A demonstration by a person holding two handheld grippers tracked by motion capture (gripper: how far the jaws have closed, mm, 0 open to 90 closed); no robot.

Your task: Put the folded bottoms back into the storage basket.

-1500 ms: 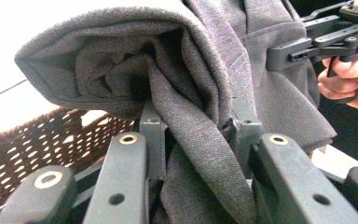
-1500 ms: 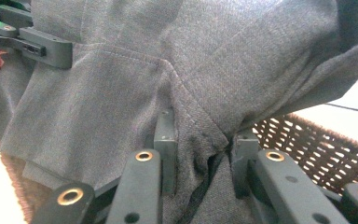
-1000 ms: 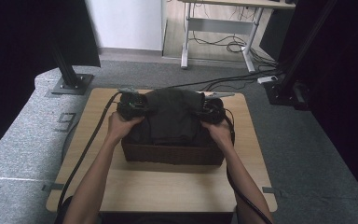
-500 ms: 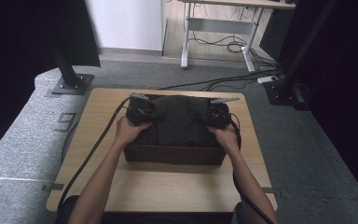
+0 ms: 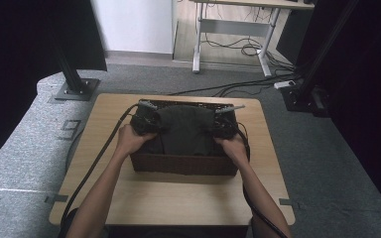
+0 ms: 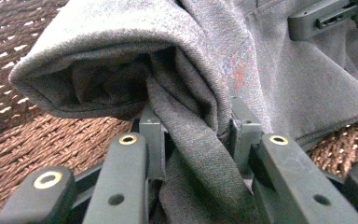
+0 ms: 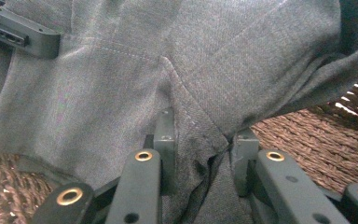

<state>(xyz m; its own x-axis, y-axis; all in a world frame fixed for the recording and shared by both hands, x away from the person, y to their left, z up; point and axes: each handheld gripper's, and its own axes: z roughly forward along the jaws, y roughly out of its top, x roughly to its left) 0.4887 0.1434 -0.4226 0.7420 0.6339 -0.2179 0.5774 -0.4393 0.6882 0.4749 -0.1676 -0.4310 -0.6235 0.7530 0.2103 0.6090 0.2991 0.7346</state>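
A folded dark grey garment [image 5: 186, 130] lies over a brown woven basket [image 5: 183, 164] in the middle of the wooden table [image 5: 178, 198]. My left gripper [image 5: 146, 119] holds its left side and my right gripper [image 5: 224, 124] its right side, both inside the basket's rim. In the left gripper view the grey garment [image 6: 205, 93] is bunched between the jaws of the left gripper [image 6: 196, 135], which is shut on a fold. In the right gripper view the right gripper [image 7: 200, 140] is likewise shut on the garment [image 7: 168, 70], with basket weave [image 7: 317, 135] below.
The basket [image 6: 51, 140] stands a little behind the table's centre, with bare wood in front of it. Black stand bases [image 5: 74, 89] sit on the grey floor beyond the table's far corners. Cables [image 5: 94, 163] trail from both grippers toward the person.
Both grippers have moved with the garment from the basket's near side toward its far side, then settled lower into it. The grip on the cloth is unchanged.
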